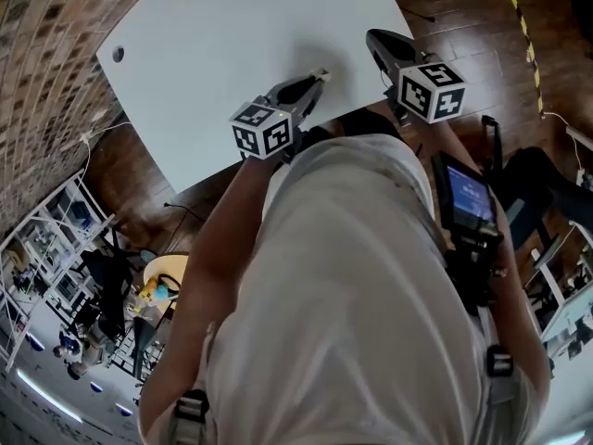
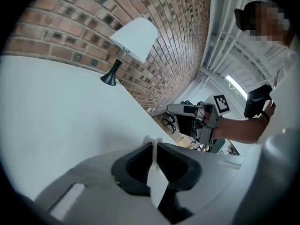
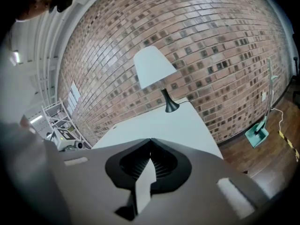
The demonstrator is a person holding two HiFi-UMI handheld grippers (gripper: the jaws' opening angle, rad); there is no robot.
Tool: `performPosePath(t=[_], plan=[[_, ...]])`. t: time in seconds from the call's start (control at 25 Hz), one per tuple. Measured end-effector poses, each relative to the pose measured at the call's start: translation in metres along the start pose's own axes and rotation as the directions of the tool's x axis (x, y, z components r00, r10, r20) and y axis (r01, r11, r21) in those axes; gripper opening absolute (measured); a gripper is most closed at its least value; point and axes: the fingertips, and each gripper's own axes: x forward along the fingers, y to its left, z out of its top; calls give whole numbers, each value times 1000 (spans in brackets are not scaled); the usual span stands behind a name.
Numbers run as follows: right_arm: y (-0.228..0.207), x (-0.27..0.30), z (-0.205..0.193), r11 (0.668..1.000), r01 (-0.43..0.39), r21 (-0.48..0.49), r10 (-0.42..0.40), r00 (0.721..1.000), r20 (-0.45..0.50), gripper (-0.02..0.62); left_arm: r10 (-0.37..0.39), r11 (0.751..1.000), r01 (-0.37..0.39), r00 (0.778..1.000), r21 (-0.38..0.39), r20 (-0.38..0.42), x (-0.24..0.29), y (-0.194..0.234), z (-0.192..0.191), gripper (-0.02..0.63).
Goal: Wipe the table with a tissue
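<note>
A white table [image 1: 232, 35] fills the upper part of the head view. My left gripper [image 1: 320, 77] hangs over its near edge, jaws closed, and a small white scrap of tissue [image 2: 151, 139] pokes out at the tips. In the left gripper view that gripper [image 2: 153, 142] points across the bare table [image 2: 56, 107]. My right gripper [image 1: 375, 37] is held over the table's right corner. Its jaws [image 3: 150, 139] meet with nothing between them. From the left gripper view the right gripper [image 2: 187, 109] shows off to the right, apart from the left one.
A white-shaded lamp [image 3: 152, 67] on a black foot stands at the table's far end by the brick wall [image 3: 211, 41]. A teal dustpan [image 3: 257, 131] leans on the wooden floor at the right. Shelving and carts [image 1: 56, 248] stand at the left.
</note>
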Motion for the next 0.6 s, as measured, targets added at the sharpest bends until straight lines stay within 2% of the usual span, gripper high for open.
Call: performPosePath(t=[0.12,0.24,0.32,0.44,0.6], plan=[[33,1,-12,998,-34,-46,32,999,-29,8,75,997,-74,994,-26,79,-43,10,-15,38],[76,6,-21,989,-98,-109,92,994,-50,8,170,985,-164,972,-52,160,-92,24,-25,38],[115,7,-28,968,-182,-173,173,983,-67,8,234,972,-227,949,-57,211,-127,31,-30,38],[170,1,-42,915,-301,-269,282,953,-107,8,312,950,-305,905,-69,288,-170,32,-39,38],[222,-7,-59,861,-388,-329,360,922,-143,8,383,920,-384,845,-76,374,-221,29,-48,38]])
